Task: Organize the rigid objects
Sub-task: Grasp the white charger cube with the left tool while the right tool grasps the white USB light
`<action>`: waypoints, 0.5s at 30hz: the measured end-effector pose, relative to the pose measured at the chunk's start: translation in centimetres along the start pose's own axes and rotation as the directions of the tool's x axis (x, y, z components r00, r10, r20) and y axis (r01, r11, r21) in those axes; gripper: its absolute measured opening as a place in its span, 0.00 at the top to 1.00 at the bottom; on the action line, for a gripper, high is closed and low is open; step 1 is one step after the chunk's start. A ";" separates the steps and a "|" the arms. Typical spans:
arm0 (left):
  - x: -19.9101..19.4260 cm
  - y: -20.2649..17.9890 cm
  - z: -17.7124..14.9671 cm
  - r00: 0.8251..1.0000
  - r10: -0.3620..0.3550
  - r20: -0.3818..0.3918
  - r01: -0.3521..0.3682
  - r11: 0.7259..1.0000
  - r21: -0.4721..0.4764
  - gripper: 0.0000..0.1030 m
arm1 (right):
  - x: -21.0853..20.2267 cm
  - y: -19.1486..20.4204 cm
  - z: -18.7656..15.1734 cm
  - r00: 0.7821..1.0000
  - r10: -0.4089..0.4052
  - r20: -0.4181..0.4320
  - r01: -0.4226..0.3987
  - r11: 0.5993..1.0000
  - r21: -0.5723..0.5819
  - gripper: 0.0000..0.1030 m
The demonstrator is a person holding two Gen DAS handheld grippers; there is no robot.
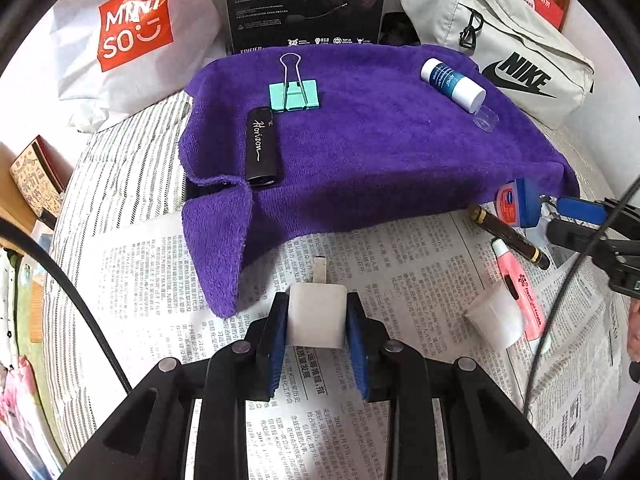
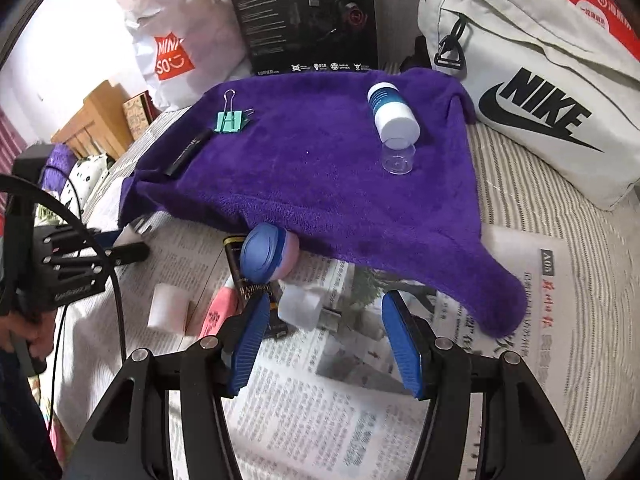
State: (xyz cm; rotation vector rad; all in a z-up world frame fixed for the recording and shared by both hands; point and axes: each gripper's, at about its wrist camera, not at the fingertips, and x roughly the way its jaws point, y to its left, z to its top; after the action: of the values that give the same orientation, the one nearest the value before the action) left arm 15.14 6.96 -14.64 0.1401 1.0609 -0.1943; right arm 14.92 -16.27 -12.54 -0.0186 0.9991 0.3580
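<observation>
A purple terry towel [image 1: 360,140] fills the frame's upper centre; low centre, the left gripper [image 1: 316,320] clamps a white plastic plug adapter [image 1: 317,316], prong pointing up-frame; the right gripper [image 2: 324,320] gapes, empty.

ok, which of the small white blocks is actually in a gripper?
The white charger plug with the metal prong, clamped between the left gripper pads. The other white block lies loose on the newspaper, beside the pink tube.
</observation>
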 end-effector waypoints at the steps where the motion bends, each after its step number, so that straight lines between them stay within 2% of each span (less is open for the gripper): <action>1: -0.1 0.1 -0.1 1.000 -0.003 0.003 0.003 1.000 -0.005 0.74 | 0.4 0.2 0.0 1.000 -0.008 -0.001 0.008 1.000 -0.008 0.43; 10: -0.5 0.2 -0.7 0.999 -0.018 0.033 0.019 1.000 -0.006 0.74 | 1.4 -0.2 -0.9 0.996 -0.081 -0.037 0.079 0.996 -0.032 0.43; 15: -0.7 0.2 -0.8 0.999 -0.021 0.040 0.021 1.000 -0.010 0.74 | 1.5 0.1 -1.1 0.995 -0.096 -0.021 0.095 0.994 -0.048 0.45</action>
State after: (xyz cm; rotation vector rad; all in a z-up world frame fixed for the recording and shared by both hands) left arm 14.15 7.41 -14.37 0.1151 1.0244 -0.2098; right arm 14.72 -15.97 -14.33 -0.1128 1.0089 0.2937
